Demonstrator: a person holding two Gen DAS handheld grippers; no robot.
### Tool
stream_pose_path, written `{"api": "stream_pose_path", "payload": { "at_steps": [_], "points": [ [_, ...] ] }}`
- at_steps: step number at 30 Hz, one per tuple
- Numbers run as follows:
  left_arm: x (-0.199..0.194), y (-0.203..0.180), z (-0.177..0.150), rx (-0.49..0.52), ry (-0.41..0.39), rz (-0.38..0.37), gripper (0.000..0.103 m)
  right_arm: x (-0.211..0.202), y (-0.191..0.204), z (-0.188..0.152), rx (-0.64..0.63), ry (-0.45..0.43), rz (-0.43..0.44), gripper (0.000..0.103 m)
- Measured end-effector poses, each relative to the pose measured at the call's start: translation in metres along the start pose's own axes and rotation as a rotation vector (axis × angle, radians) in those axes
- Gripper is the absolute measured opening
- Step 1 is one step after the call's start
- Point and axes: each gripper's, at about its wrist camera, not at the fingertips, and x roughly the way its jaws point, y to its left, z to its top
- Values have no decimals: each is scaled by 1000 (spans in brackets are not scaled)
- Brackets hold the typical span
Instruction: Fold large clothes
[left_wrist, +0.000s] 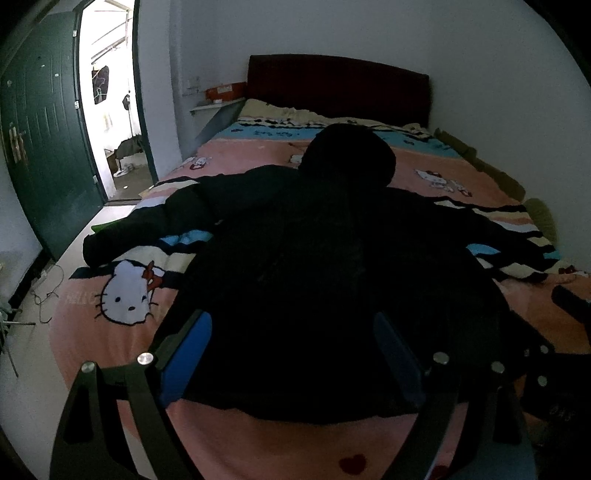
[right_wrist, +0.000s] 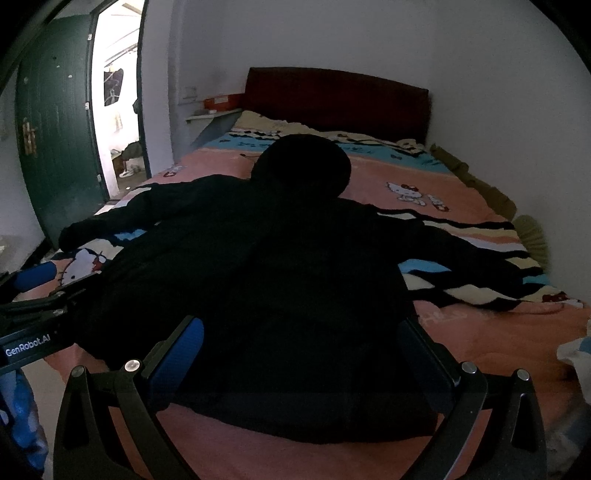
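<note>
A large black hooded jacket (left_wrist: 314, 258) lies flat on the bed, hood toward the headboard, both sleeves spread out sideways; it also shows in the right wrist view (right_wrist: 258, 280). My left gripper (left_wrist: 295, 354) is open, its blue-padded fingers (left_wrist: 186, 354) wide apart above the jacket's near hem, holding nothing. My right gripper (right_wrist: 306, 354) is open too, fingers (right_wrist: 177, 354) spread over the hem. The left gripper shows at the left edge of the right wrist view (right_wrist: 37, 280). The right gripper's body shows at the right edge of the left wrist view (left_wrist: 554, 369).
The bed has a pink cartoon-cat blanket (left_wrist: 129, 288) and a dark red headboard (left_wrist: 336, 85). A green door (left_wrist: 40, 140) stands open on the left, with cables on the floor (left_wrist: 44, 291). A white wall runs along the bed's right side.
</note>
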Motion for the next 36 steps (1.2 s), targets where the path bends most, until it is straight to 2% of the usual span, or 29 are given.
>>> {"api": "stream_pose_path", "payload": {
  "at_steps": [13, 21, 28, 36],
  "points": [
    [-11, 5, 11, -5, -22, 71, 90, 3, -1, 7, -8, 7, 54, 102],
    [-23, 8, 22, 2, -36, 102, 90, 0, -8, 20, -1, -24, 83, 102],
    [-17, 5, 27, 7, 5, 102, 90, 17, -16, 22, -4, -14, 126, 102],
    [-5, -11, 30, 41, 33, 117, 90, 41, -42, 26, 27, 28, 132, 102]
  ]
}}
